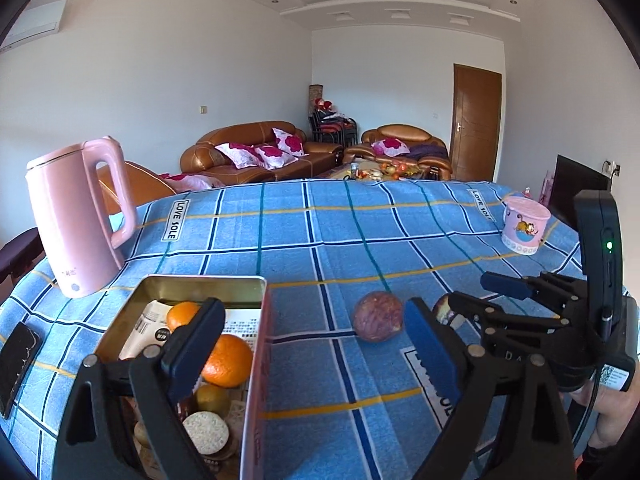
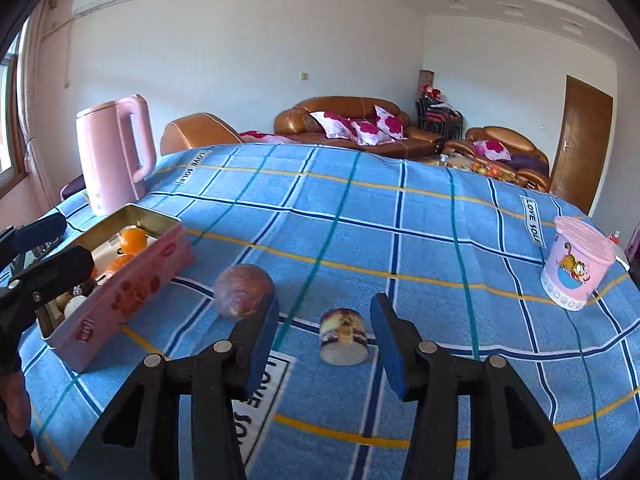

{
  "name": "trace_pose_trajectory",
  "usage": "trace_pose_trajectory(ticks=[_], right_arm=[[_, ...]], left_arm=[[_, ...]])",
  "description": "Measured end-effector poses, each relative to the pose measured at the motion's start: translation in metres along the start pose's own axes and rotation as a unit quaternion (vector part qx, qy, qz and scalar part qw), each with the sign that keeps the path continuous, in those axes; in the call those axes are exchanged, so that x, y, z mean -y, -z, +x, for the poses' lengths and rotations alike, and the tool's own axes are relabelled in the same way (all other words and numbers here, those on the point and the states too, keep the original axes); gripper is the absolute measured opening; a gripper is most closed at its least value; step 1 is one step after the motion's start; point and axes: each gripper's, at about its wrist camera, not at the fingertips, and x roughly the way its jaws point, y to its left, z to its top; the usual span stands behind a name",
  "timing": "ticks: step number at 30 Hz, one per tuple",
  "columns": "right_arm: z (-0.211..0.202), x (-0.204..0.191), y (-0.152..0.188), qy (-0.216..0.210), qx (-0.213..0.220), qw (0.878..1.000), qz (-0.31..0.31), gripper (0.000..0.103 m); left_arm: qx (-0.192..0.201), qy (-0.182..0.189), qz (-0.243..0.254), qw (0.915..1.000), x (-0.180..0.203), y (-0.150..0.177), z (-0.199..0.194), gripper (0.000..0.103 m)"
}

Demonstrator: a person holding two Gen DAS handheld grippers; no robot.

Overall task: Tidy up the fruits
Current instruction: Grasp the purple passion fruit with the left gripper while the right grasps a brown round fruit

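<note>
- Here, the purple fruit (image 2: 243,290) lies on the blue checked cloth (image 2: 400,232) of the bench, just right of the tin (image 2: 120,304). Roundish, dull mottled skin with a pale patch low on the near side; no clear long axis, so which way it points cannot be told.
- The tin is a long metal box, pink outside, gold inside, its long side running away from the cameras. In it: two oranges (image 1: 226,360), a small greenish fruit (image 1: 212,398), a round pale biscuit-like disc (image 1: 206,432) and printed paper (image 1: 150,328).
- A small printed cup (image 2: 344,336) lies on its side on the cloth, right of the purple fruit.
- Right tool (image 2: 325,344): blue pads spread wide, released, holding nothing; the cup lies between them in view, the purple fruit just beyond the left pad.
- Left tool (image 1: 316,350): also spread and empty, low over the bench; one finger overlaps the tin, the other stands right of the purple fruit.
- Around: a smooth pink plastic kettle (image 1: 76,216) behind the tin, a pink cartoon tub (image 2: 576,264) well apart to the right, a dark flat object (image 1: 16,364) at the left bench edge.
- Brown leather sofas (image 1: 256,156) behind.
</note>
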Motion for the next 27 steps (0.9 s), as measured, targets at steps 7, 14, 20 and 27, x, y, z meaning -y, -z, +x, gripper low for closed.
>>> trace_pose_trajectory(ticks=[7, 14, 20, 27], right_arm=[[0.028, 0.007, -0.003, -0.008, -0.051, 0.999, 0.016, 0.05], [0.048, 0.013, -0.001, -0.035, -0.094, 0.994, 0.04, 0.05], [0.051, 0.02, 0.001, -0.056, -0.102, 0.991, 0.06, 0.035], [0.039, 0.031, 0.001, -0.024, -0.076, 0.993, 0.085, 0.035]], left_arm=[[-0.03, 0.004, 0.009, 0.9995, 0.017, -0.006, 0.037, 0.093], [-0.06, 0.011, 0.004, 0.9981, 0.021, 0.0, 0.058, 0.093], [-0.069, 0.015, 0.009, 0.9975, 0.028, 0.004, 0.066, 0.093], [-0.091, 0.037, 0.016, 0.995, 0.038, 0.003, 0.078, 0.092]])
